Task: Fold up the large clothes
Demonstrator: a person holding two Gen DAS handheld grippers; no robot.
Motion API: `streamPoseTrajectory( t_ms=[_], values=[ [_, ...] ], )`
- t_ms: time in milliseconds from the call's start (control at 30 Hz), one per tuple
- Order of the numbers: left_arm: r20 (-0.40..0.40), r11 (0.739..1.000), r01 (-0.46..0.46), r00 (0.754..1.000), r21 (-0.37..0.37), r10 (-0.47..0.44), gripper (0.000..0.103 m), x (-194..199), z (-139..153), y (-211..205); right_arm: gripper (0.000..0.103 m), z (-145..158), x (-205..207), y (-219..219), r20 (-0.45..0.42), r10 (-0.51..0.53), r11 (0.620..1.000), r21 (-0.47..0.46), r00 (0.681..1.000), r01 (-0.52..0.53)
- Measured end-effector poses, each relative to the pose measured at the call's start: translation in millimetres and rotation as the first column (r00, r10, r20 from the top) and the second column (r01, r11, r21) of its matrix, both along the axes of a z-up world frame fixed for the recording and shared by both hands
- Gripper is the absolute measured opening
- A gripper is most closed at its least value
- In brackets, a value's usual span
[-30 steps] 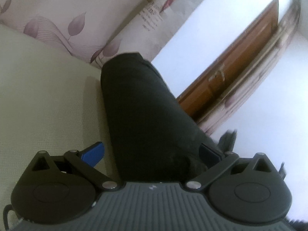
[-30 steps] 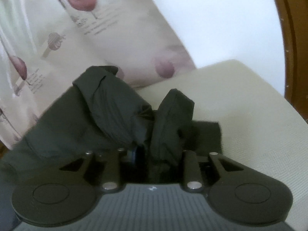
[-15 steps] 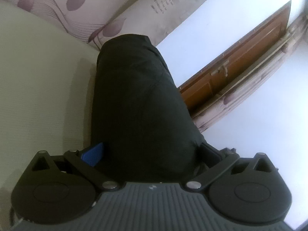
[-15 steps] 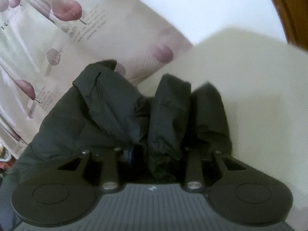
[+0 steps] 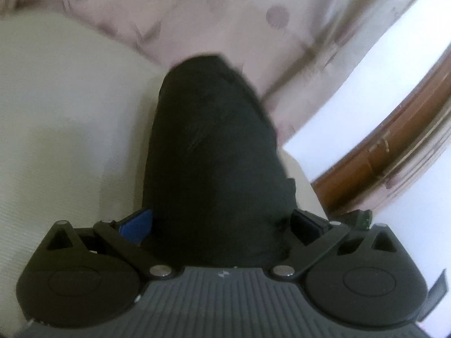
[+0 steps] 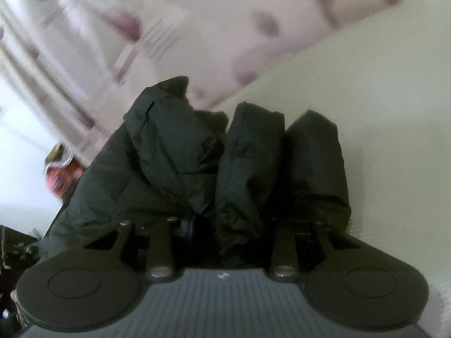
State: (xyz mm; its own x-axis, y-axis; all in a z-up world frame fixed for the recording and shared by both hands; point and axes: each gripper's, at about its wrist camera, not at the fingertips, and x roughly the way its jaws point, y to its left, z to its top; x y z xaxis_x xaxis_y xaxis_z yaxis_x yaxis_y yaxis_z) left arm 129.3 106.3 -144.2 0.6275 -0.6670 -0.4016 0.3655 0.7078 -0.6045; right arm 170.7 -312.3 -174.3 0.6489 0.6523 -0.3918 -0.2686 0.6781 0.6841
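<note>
A large black garment (image 5: 214, 140) rises as a thick folded bundle in the left wrist view. It fills the gap between the blue pads (image 5: 135, 225) of my left gripper (image 5: 220, 222), which is shut on it with its jaws wide. In the right wrist view the same black garment (image 6: 174, 163) bunches into three upright folds. My right gripper (image 6: 234, 225) is shut on the middle fold, its jaws narrow. The fingertips of both grippers are buried in the cloth.
A cream padded surface (image 5: 56, 112) lies under and beside the garment, also visible as the cream surface (image 6: 380, 84). A pale curtain with purple leaves (image 5: 225, 14) hangs behind. A brown wooden door frame (image 5: 394, 155) stands at the right. A blurred colourful object (image 6: 59, 169) sits far left.
Both grippers have swept sideways with the garment still in them. In the left view the curtain now fills the backdrop and the door has slid right. The right view shows another fold at the right.
</note>
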Motion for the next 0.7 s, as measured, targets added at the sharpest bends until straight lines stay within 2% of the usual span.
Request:
streamPoseTrajectory(
  t_ms=[167,300,400,500,567,700],
  values=[
    [0.108,0.999,0.022,0.994,0.041,-0.026,0.103,-18,32,-18,0.029,34,0,1,0.035,0.001,0.999,-0.048,0.999,0.001],
    [0.152,0.993,0.073,0.985,0.091,-0.086,0.103,-25,32,-50,0.026,46,2,-19,0.050,-0.061,0.994,-0.083,0.997,0.065],
    [0.137,0.992,0.099,0.985,0.081,-0.109,0.103,-24,15,-67,0.025,40,13,-28,0.036,-0.089,0.993,-0.074,0.995,0.092],
    [0.155,0.985,0.107,0.979,0.137,-0.129,0.102,-22,5,-83,0.025,24,23,-32,0.013,-0.082,0.995,-0.060,0.997,0.083],
    [0.172,0.978,0.111,0.975,0.178,-0.142,0.102,-25,3,-88,0.025,7,16,-27,-0.017,-0.079,0.996,-0.046,0.997,0.078],
    [0.149,0.978,0.105,0.980,0.178,-0.132,0.103,-27,-7,-77,0.026,-12,-10,-23,-0.022,-0.108,0.993,0.049,0.994,0.109]
  ],
)
